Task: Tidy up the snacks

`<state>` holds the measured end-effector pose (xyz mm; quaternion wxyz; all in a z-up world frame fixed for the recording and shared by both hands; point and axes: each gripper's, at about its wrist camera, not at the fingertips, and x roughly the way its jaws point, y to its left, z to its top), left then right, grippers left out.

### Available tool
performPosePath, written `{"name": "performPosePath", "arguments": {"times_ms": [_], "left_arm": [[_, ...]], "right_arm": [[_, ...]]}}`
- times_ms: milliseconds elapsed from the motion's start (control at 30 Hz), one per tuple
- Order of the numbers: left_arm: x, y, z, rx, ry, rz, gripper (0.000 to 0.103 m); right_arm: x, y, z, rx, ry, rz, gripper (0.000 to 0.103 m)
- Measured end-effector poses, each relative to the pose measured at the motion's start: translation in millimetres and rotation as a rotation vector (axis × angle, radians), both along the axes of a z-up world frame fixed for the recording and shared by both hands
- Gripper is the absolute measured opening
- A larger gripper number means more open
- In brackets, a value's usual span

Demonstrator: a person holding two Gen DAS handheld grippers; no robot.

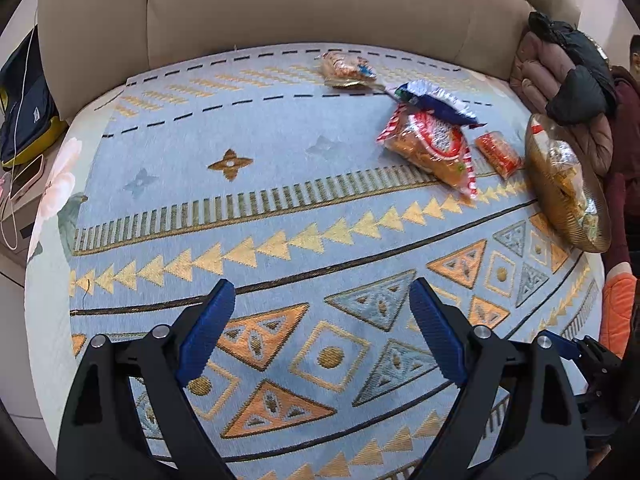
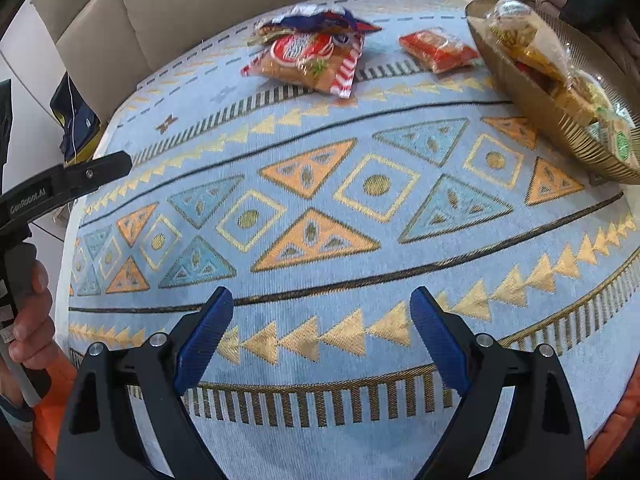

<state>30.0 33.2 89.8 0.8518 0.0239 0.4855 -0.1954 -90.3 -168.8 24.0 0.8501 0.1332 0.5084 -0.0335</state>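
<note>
The ribbed gold oval basket sat at the far right edge of the pale blue patterned woven cloth, already holding several clear-wrapped yellow and green snack packs. Just left of the basket lay a small orange-red snack packet, apart from its rim. Further left of the basket was a large clear bag of golden snacks with a red-and-white label, with a blue and silver foil packet touching its far end. Beyond those, well away from the basket, a small clear packet of pale biscuits lay near the beige sofa back. You held your left gripper above the cloth with jaws spread wide and nothing between them. Your right gripper hung likewise, jaws apart and empty. Your hand gripped the left handle.
</note>
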Motion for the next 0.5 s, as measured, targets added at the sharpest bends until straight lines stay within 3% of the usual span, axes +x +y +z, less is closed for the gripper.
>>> {"name": "performPosePath", "arguments": {"times_ms": [200,300,400,500], "left_arm": [[0.1,-16.8,34.2,-0.031,-0.063,-0.079,0.089],[19.5,-40.4,47.4,-0.05,-0.08,-0.118,0.091],[34.3,-71.1,46.0,-0.052,-0.082,-0.157,0.091],[54.2,-110.2,25.5,-0.066,-0.044,-0.191,0.091]], "right_arm": [[5.7,-12.7,36.1,-0.027,-0.074,-0.025,0.089],[19.9,-24.3,63.5,-0.012,-0.132,-0.038,0.089],[45.8,-37.2,86.3,-0.024,-0.166,-0.063,0.089],[80.8,-60.1,101.9,0.008,-0.18,-0.085,0.089]]}}
